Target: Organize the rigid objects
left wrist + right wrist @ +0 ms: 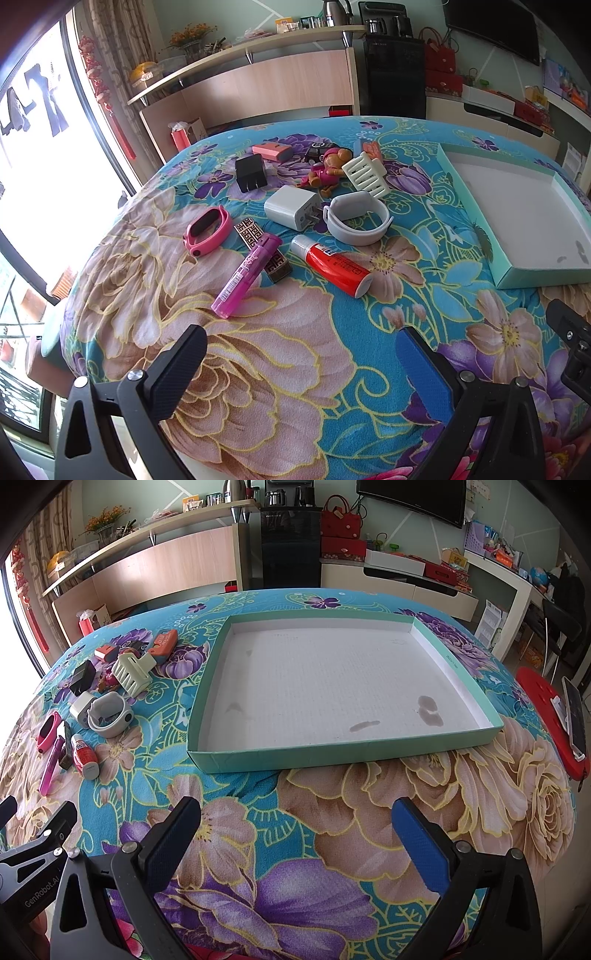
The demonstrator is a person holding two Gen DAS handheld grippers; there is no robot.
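Floral cloth (332, 812) in turquoise, purple and pale pink covers the whole bench. On it rests a shallow mint-green tray (454, 746) with a white, faintly stained floor, holding nothing. To the left of the tray lies a loose cluster of small things: a red and white tube (332, 265), a magenta lighter (245, 275) lying across a patterned bar (264, 251), a pink wristband (207, 230), a grey watch (356, 218), a white charger (291, 207), a black charger (250, 172), a cream clip (365, 173) and a toy figure (328, 168).

Nearer than the tray, the left gripper (301, 365) hovers over the cloth, its jaws wide apart and holding nothing. The right gripper (297, 836) hovers just in front of the tray's near wall, also spread wide and holding nothing.

Beyond the tray stand a curved wooden counter (159, 559), a wall-mounted television (413, 498) and cluttered shelves. A bright window (55, 155) lies far left.
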